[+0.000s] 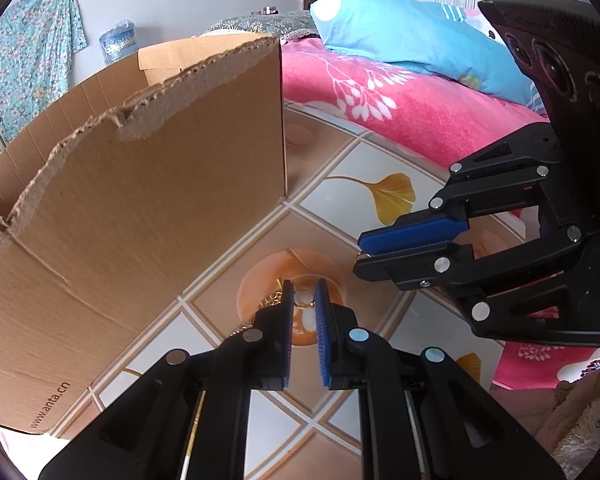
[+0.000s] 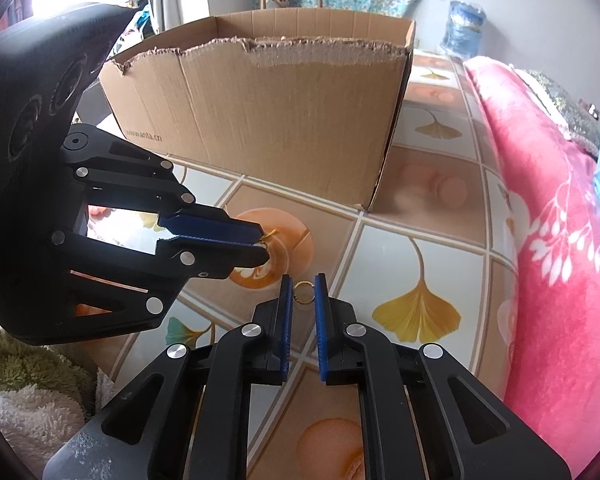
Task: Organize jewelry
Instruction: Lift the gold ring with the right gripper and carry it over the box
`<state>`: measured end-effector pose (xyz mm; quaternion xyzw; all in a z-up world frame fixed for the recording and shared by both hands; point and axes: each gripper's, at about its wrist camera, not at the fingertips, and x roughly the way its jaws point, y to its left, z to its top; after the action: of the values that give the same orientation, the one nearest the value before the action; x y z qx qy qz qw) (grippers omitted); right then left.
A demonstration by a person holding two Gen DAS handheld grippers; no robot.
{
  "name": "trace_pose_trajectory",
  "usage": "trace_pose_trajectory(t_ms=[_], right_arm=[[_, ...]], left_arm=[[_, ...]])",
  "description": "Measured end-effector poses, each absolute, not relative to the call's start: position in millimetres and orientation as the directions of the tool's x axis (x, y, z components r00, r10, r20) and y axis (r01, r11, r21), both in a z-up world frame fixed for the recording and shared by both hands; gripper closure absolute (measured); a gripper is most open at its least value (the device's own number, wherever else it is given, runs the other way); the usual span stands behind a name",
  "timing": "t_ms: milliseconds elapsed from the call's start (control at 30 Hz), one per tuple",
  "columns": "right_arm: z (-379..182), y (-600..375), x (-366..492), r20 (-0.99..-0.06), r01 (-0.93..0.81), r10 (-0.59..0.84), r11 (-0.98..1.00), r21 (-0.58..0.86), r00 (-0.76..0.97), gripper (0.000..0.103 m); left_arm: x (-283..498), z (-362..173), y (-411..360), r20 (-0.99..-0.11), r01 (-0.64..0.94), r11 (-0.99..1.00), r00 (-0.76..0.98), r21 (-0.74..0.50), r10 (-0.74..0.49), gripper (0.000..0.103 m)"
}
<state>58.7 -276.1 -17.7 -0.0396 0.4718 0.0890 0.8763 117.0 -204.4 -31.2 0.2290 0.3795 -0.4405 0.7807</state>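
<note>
**A:** How far along does the jewelry sorting look?

**B:** Early, by the look of it. The left claw (image 1: 304, 294) has its blue pads pressed in on a small gold ring (image 1: 305, 296), pinching it at the tips. A gold chain (image 1: 269, 303) hangs just beside the left pad, apparently joined to that ring, though the link itself is too small to make out.

**A:** And the other one?

**B:** The right claw (image 2: 304, 292) holds a second small gold ring (image 2: 303, 293) between its fingertips, the pads closed onto its edges. Seen from the left wrist, a glint of gold also shows at that claw's tip.

**A:** So both pieces are off the floor?

**B:** They seem lifted above the tiled floor (image 2: 384, 248), and the two claws sit near each other, tips almost facing.

**A:** Where would the jewelry go?

**B:** Probably the cardboard box (image 2: 268, 120), which stands ahead of the right claw and to the left of the left claw, its torn top edge open. Its inside is hidden from both wrists, so whether anything already lies in it cannot be told.

**A:** What remains, then?

**B:** Judging from this, nothing is visibly put away. Both pieces need carrying over the torn rim and releasing, and the dangling chain could snag on that ragged cardboard.
</note>
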Motion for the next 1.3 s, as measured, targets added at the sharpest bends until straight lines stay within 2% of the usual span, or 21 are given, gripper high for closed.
trace_pose_trajectory(t_ms=[300,500,667,767,867,1067,1300], right_arm=[[25.1,-276.4,46.7,-0.786,-0.167,0.121,0.986,0.023,0.606,0.094],[90.0,-274.8,51.8,-0.671,-0.212,0.18,0.977,0.034,0.72,0.094],[122.2,-272.0,96.4,-0.594,-0.297,0.257,0.954,0.032,0.762,0.094],[119.0,-267.9,135.7,-0.624,-0.343,0.3,0.938,0.055,0.721,0.094],[101.2,-262.4,186.3,-0.708,-0.392,0.349,0.913,0.11,0.615,0.094],[61.8,-243.9,259.2,-0.88,-0.41,0.287,0.904,0.119,0.378,0.094],[25.7,-242.6,294.1,-0.949,-0.403,0.223,0.908,0.118,0.224,0.093]], left_arm=[[109.6,2.4,-193.0,-0.76,0.857,0.514,0.359,0.038,-0.541,0.092],[113.8,64.6,-175.2,-0.681,0.85,0.516,0.441,0.107,-0.585,0.092],[150.3,99.9,-157.3,-0.624,0.803,0.58,0.524,0.136,-0.58,0.092],[186.2,92.2,-152.0,-0.668,0.777,0.619,0.522,0.115,-0.531,0.092],[227.6,73.3,-148.9,-0.746,0.761,0.648,0.452,0.035,-0.49,0.092],[292.6,42.9,-154.3,-0.873,0.714,0.691,0.262,-0.111,-0.411,0.093],[330.9,17.0,-159.1,-0.927,0.642,0.73,0.079,-0.234,-0.366,0.092]])
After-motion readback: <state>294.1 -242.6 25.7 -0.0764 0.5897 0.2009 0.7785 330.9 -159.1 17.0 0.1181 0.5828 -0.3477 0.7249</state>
